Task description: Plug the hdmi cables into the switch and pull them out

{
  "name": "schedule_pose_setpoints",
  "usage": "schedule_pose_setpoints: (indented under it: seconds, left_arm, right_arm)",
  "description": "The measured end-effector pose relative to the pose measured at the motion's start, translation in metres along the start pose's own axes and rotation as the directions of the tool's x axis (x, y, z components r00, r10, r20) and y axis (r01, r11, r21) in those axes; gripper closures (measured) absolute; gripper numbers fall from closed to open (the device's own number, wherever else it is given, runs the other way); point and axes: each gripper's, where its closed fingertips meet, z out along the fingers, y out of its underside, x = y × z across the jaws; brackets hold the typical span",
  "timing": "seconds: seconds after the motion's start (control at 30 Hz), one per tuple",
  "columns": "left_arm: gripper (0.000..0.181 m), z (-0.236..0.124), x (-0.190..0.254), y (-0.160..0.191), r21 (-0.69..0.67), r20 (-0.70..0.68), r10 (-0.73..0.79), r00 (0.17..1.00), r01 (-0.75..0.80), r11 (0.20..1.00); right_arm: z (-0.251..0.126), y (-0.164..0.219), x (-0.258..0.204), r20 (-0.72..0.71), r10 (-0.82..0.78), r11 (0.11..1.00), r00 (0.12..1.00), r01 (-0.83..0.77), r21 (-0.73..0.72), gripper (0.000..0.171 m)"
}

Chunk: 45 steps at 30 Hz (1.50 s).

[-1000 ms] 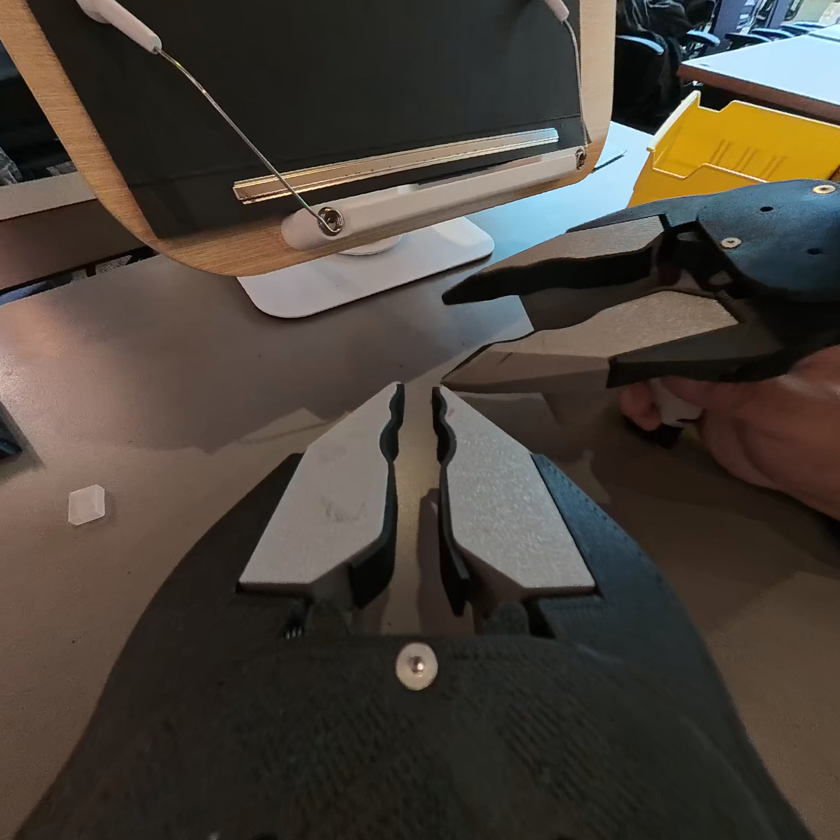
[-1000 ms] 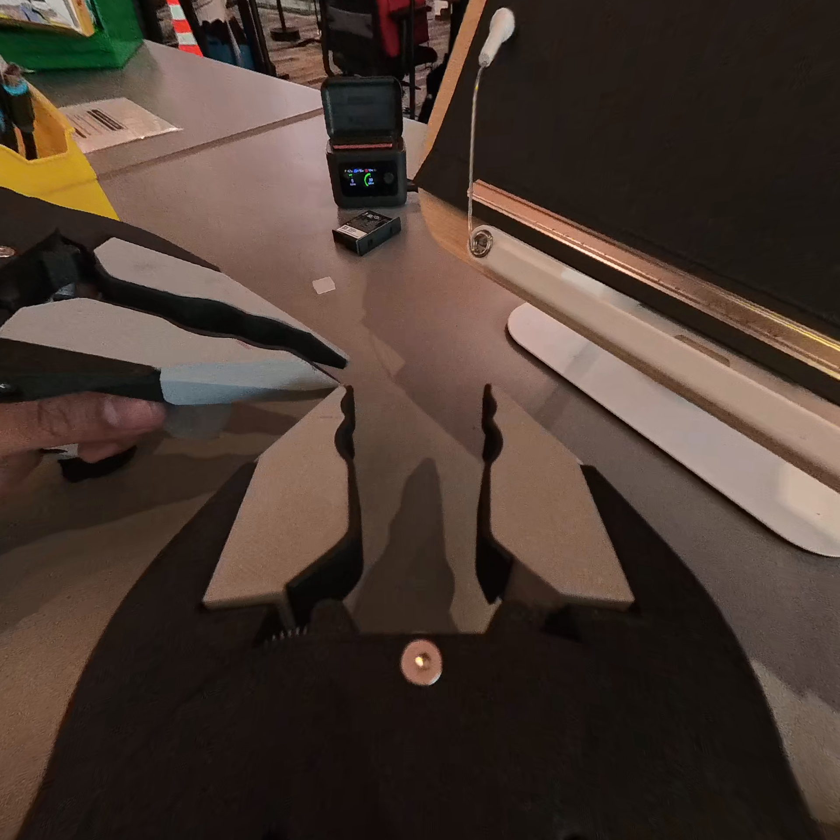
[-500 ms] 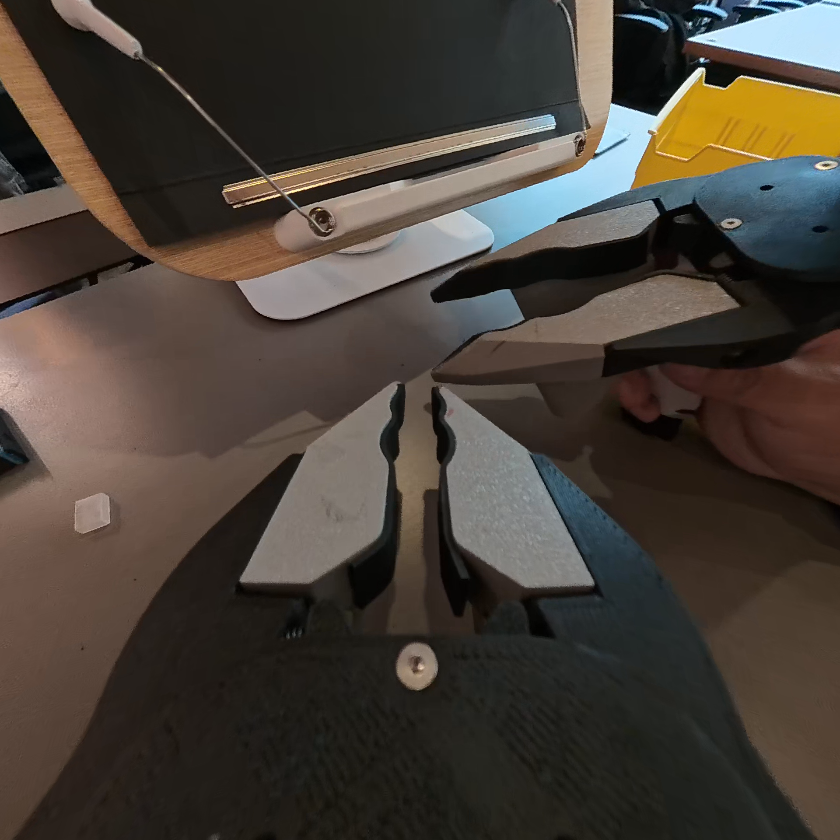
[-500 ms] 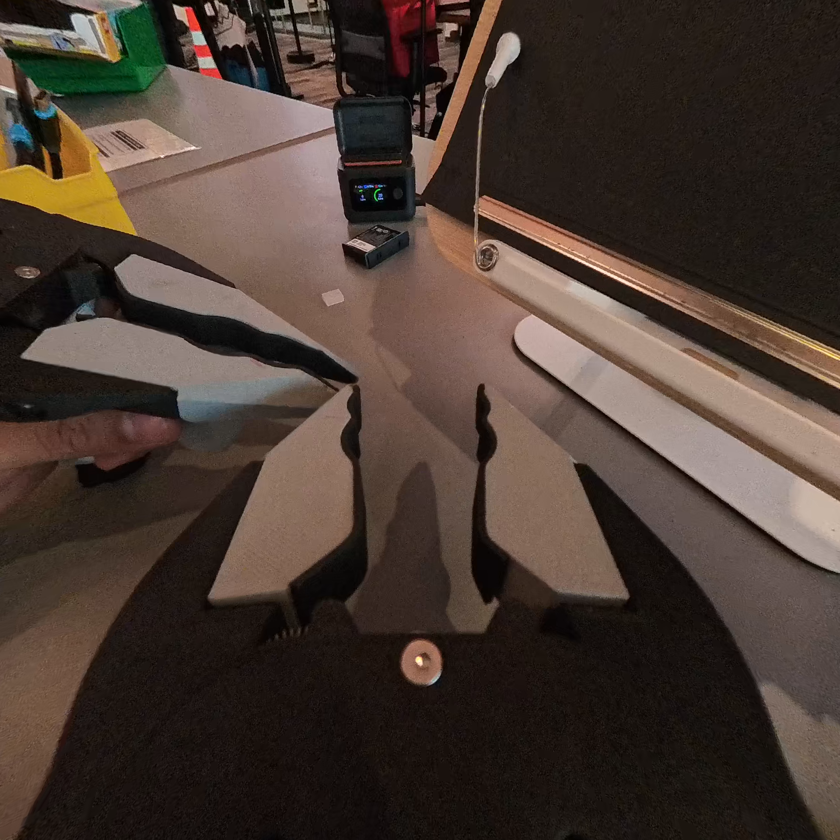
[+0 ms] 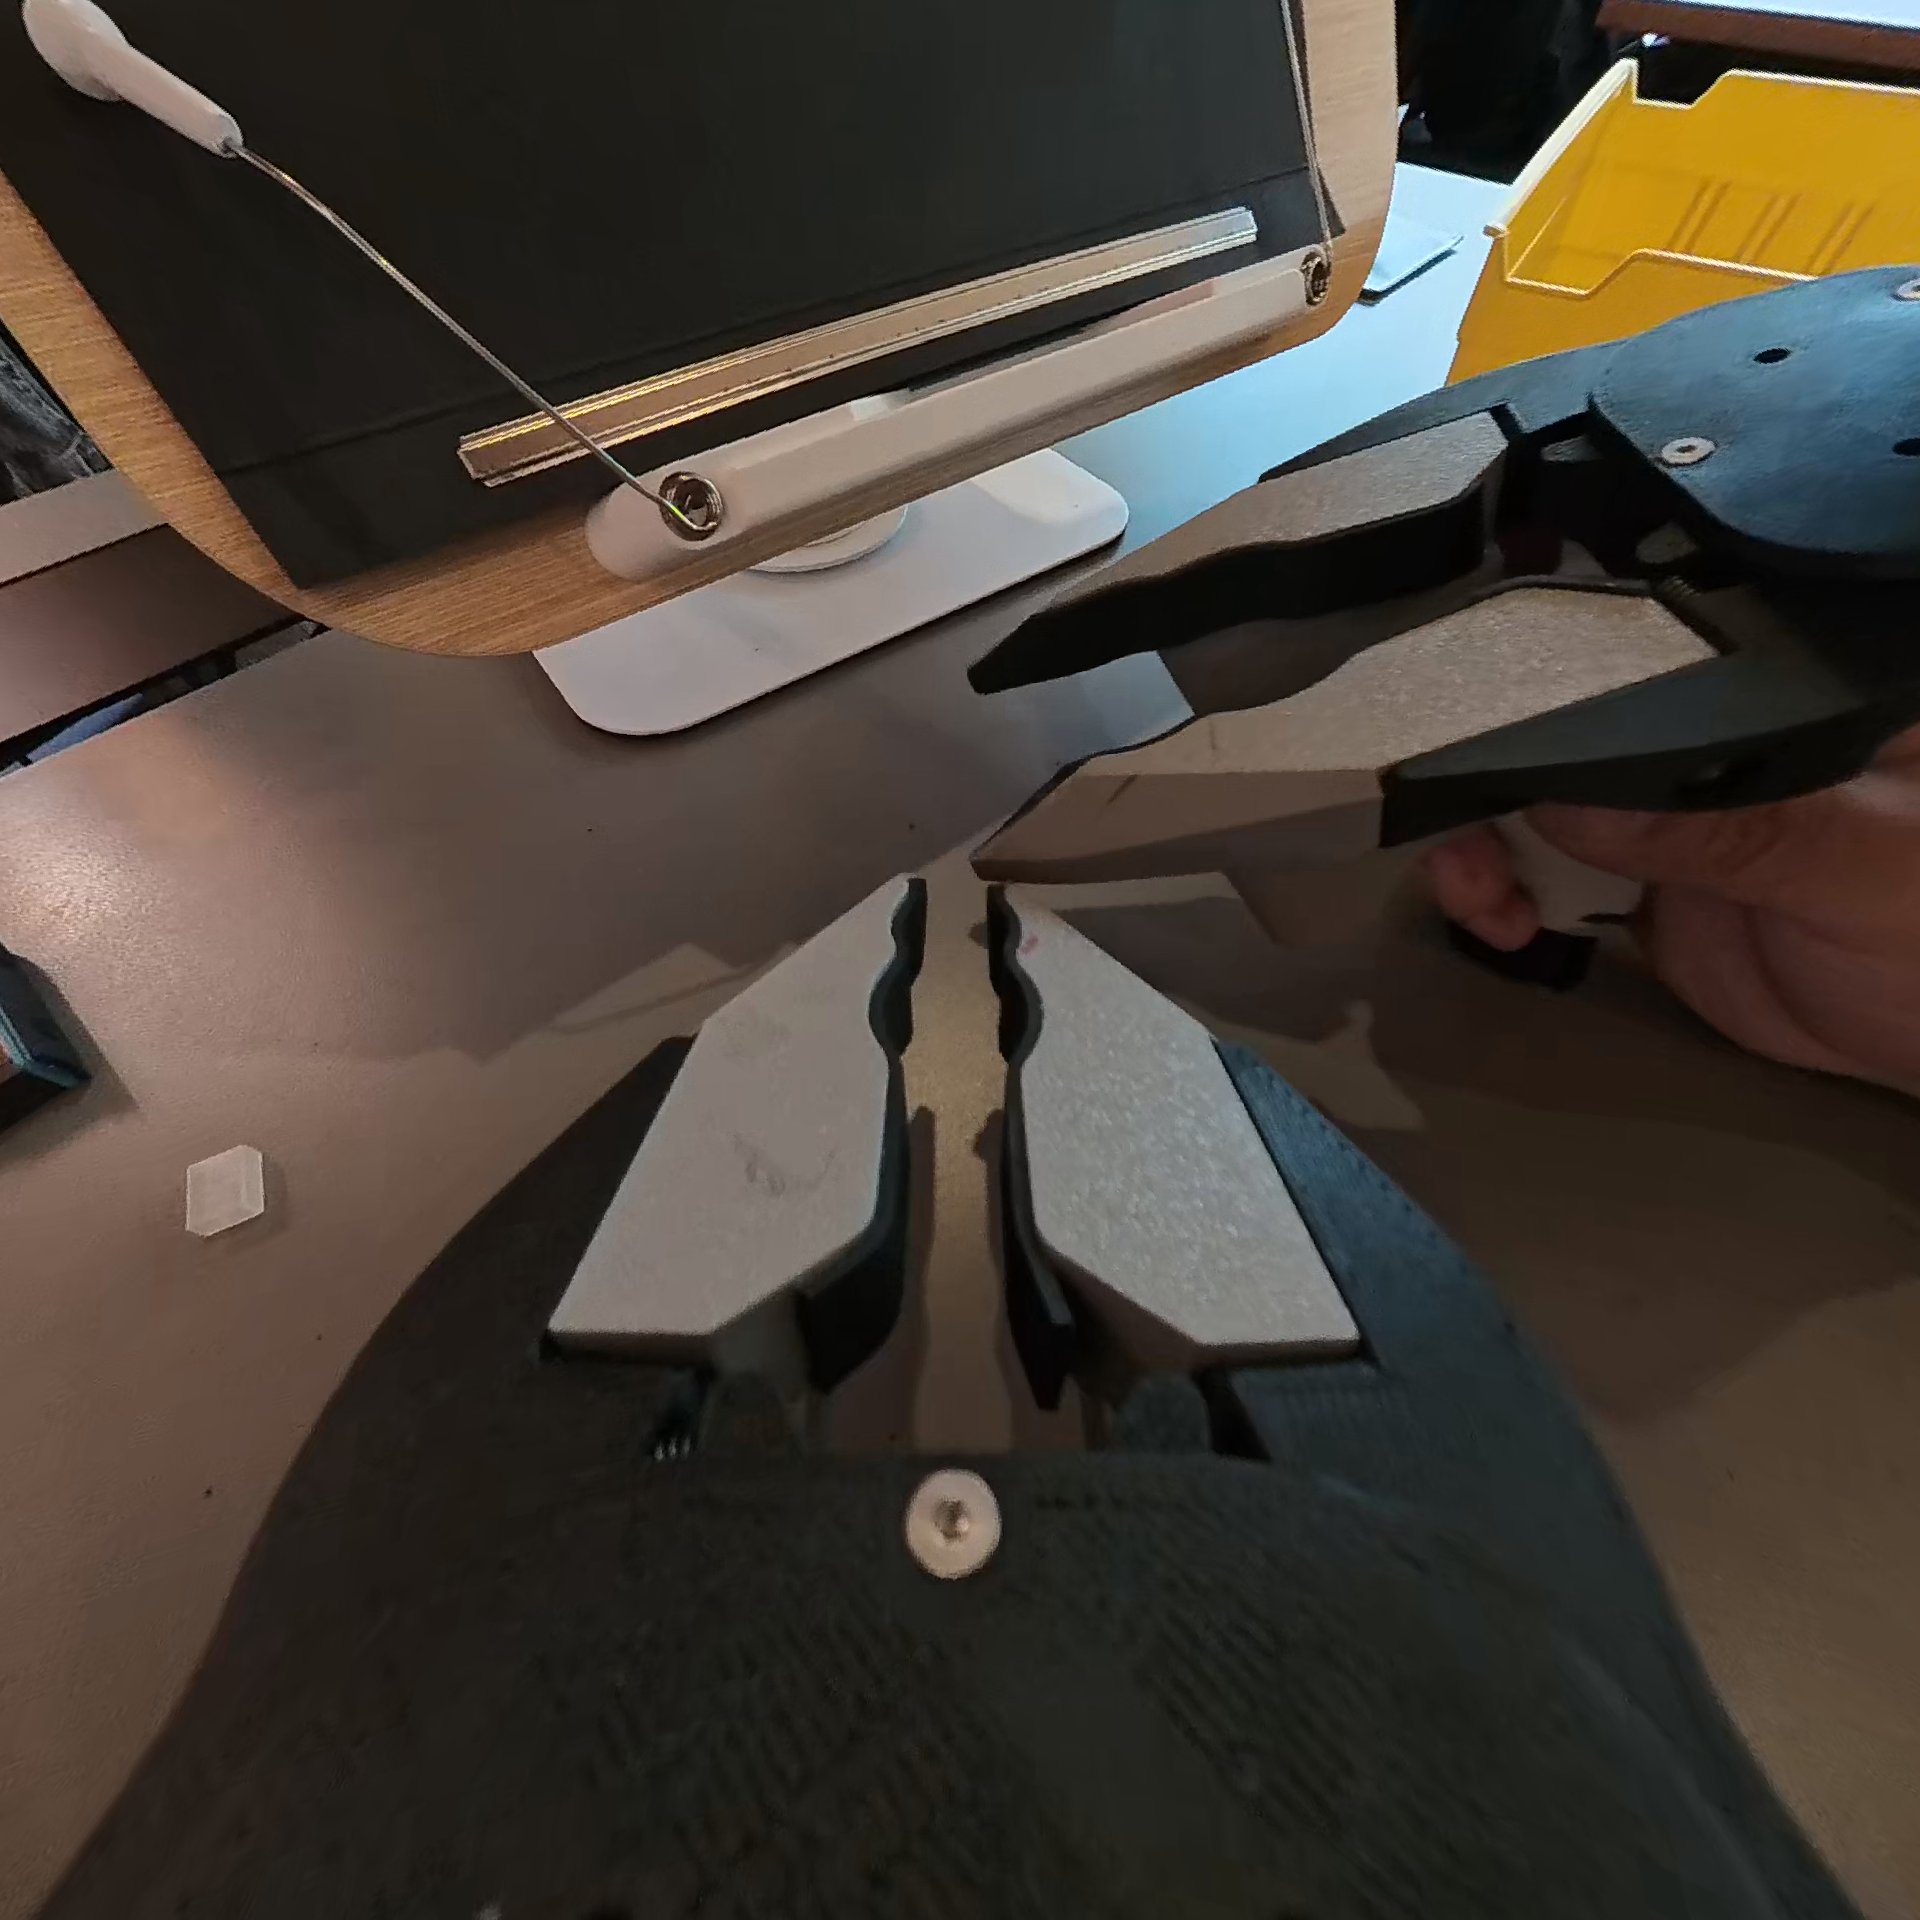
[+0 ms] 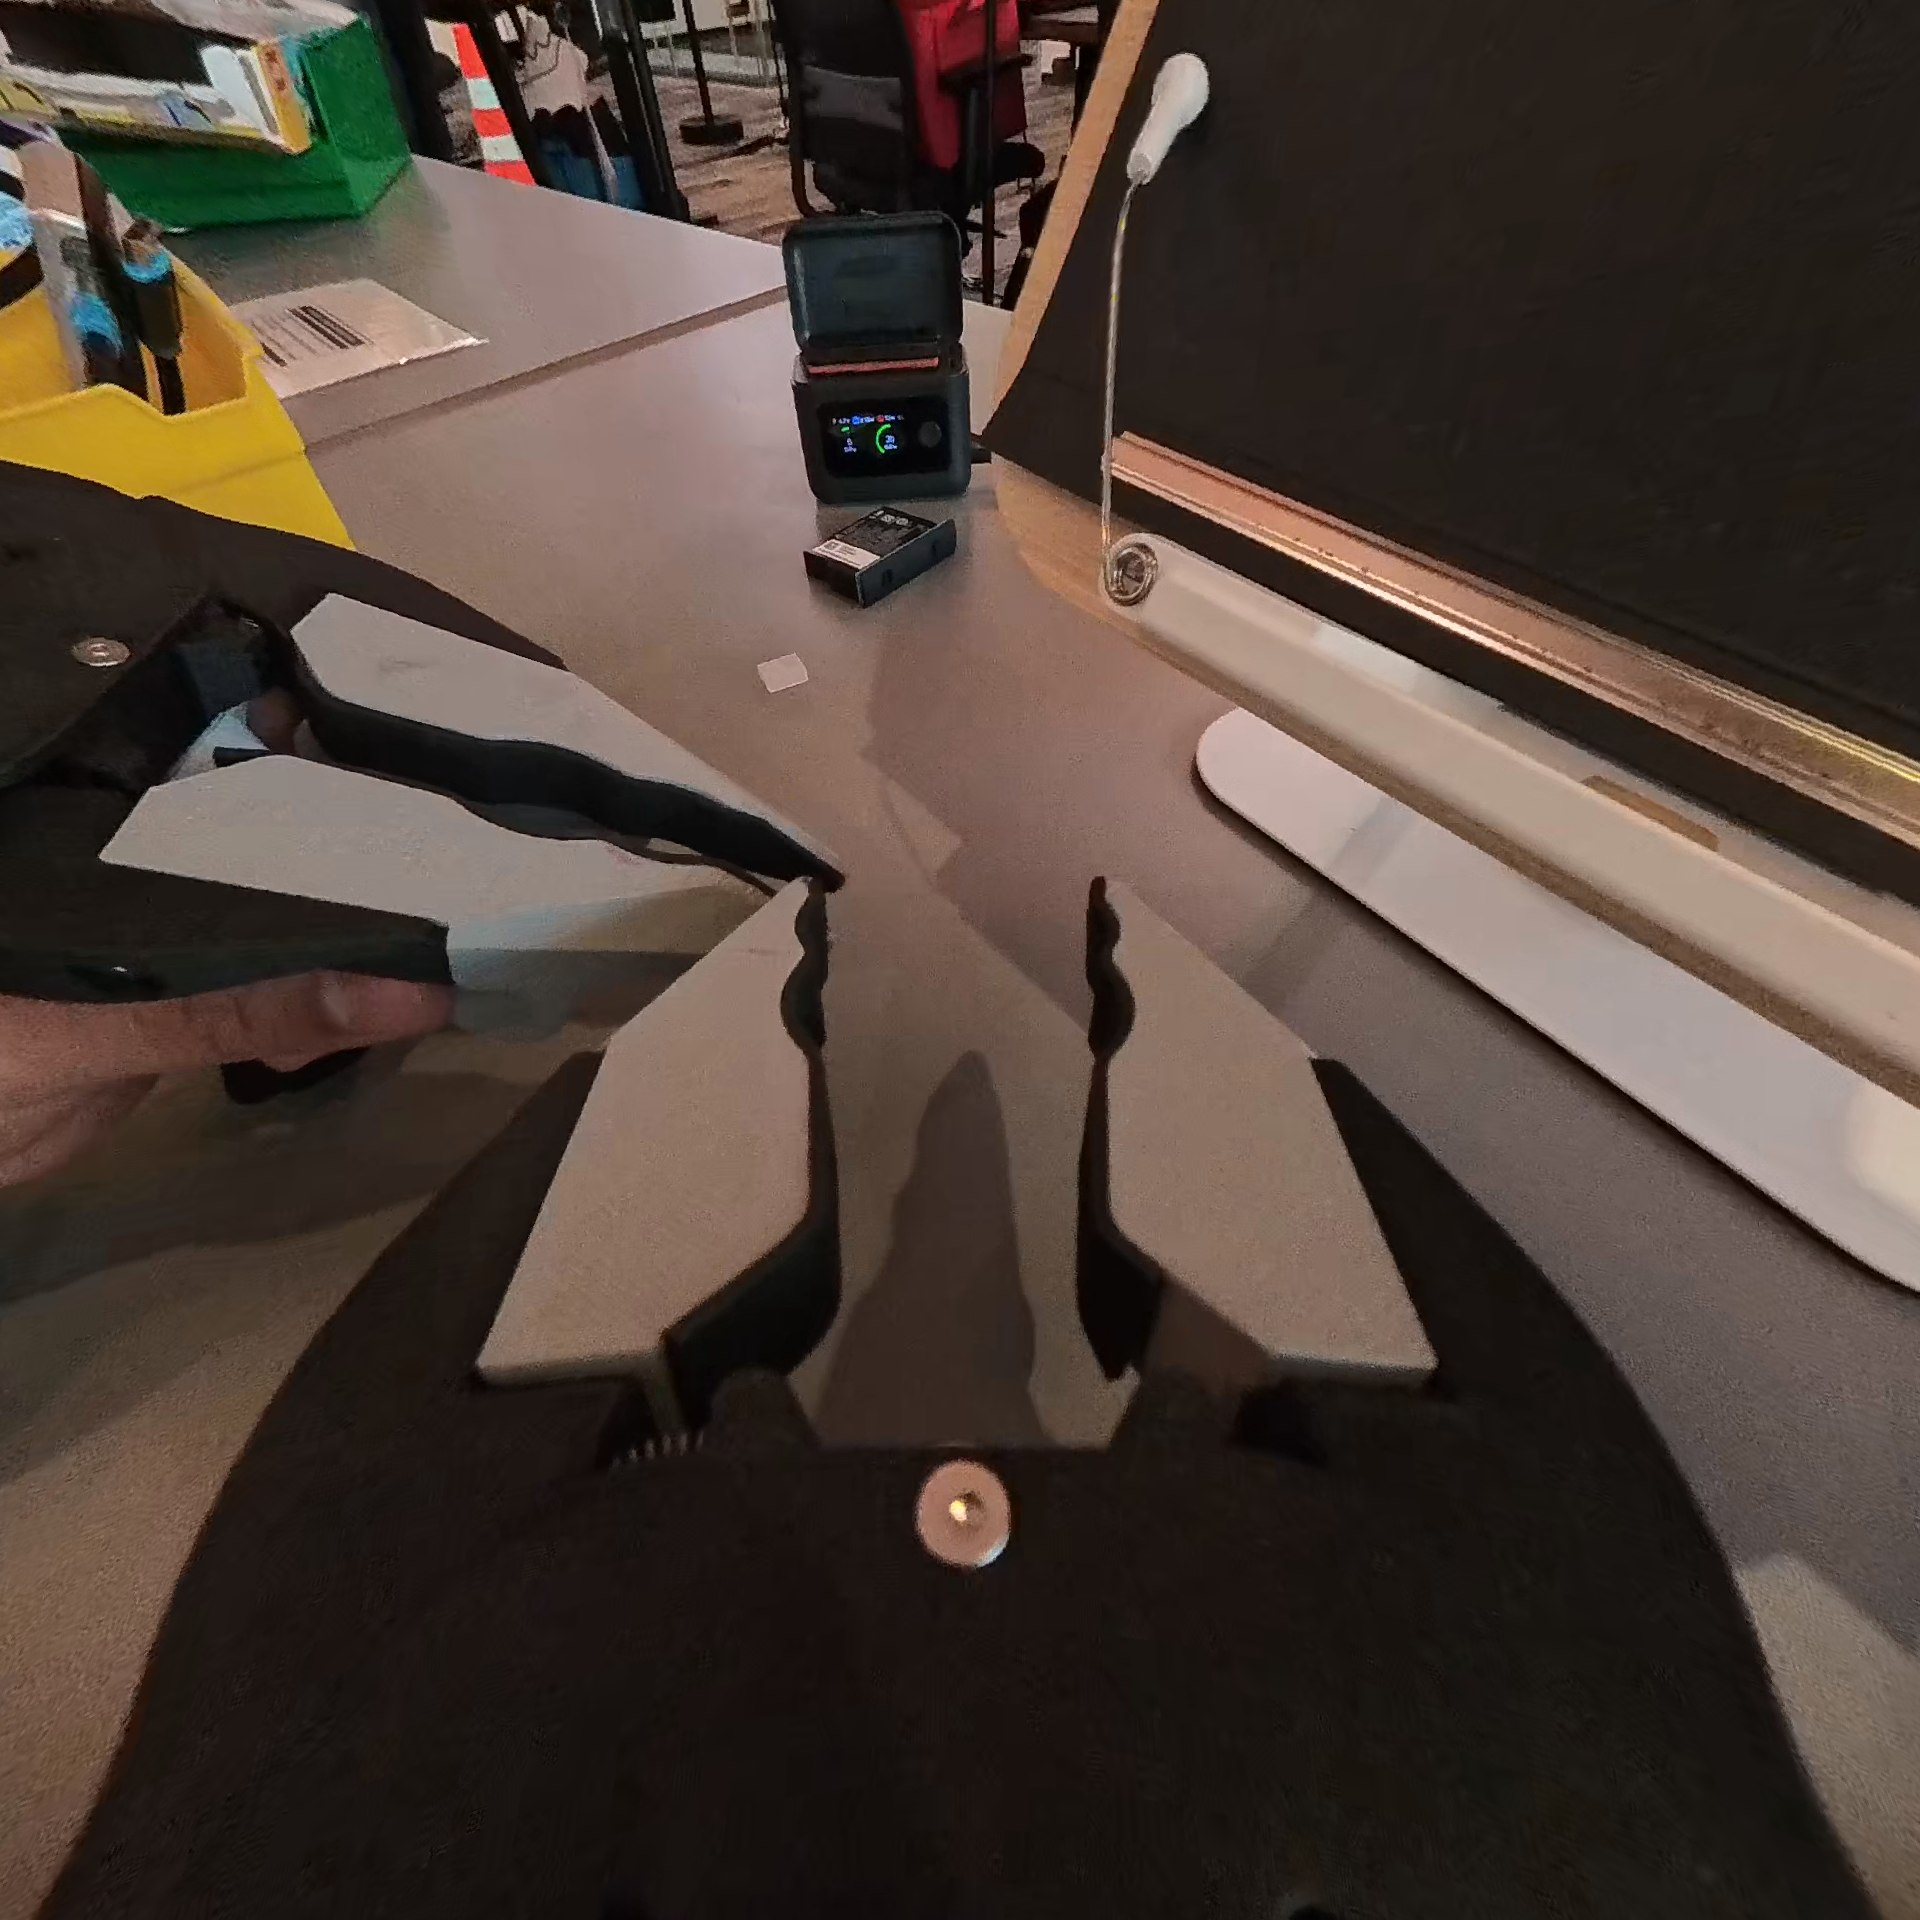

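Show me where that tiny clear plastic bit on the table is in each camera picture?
Left wrist view: the small clear plastic piece lies on the table at the far left, left of the left gripper.
Right wrist view: the same piece lies above centre, beyond the right gripper and in front of a flat black pack.
Shared landmark: the white base plate of the wood-edged board stand.
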Motion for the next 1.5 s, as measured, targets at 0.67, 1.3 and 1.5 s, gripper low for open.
schedule_pose_setpoints:
  seconds: [0.67, 1.3, 1.5]
  left_arm:
    - [0.173, -0.0008, 0.0008, 0.0, 0.002, 0.009, 0.009, 1.0, -0.009, 1.0]
    - [0.172, 0.0029, -0.0001, 0.0044, -0.036, 0.044, 0.035, 0.998, -0.033, 0.999]
    - [0.169, 0.0015, -0.0011, 0.004, -0.034, 0.046, 0.012, 0.999, -0.011, 0.999]
  right_arm:
    - [-0.0048, 0.0016, 0.0053, -0.006, 0.034, 0.999, 0.999, -0.034, 0.003, 0.123]
    - [-0.0001, 0.0047, 0.0017, 0.001, 0.014, 1.0, 1.0, -0.013, -0.027, 0.119]
    - [0.0012, 0.0052, 0.0023, 0.005, 0.023, 0.999, 1.0, -0.023, -0.031, 0.119]
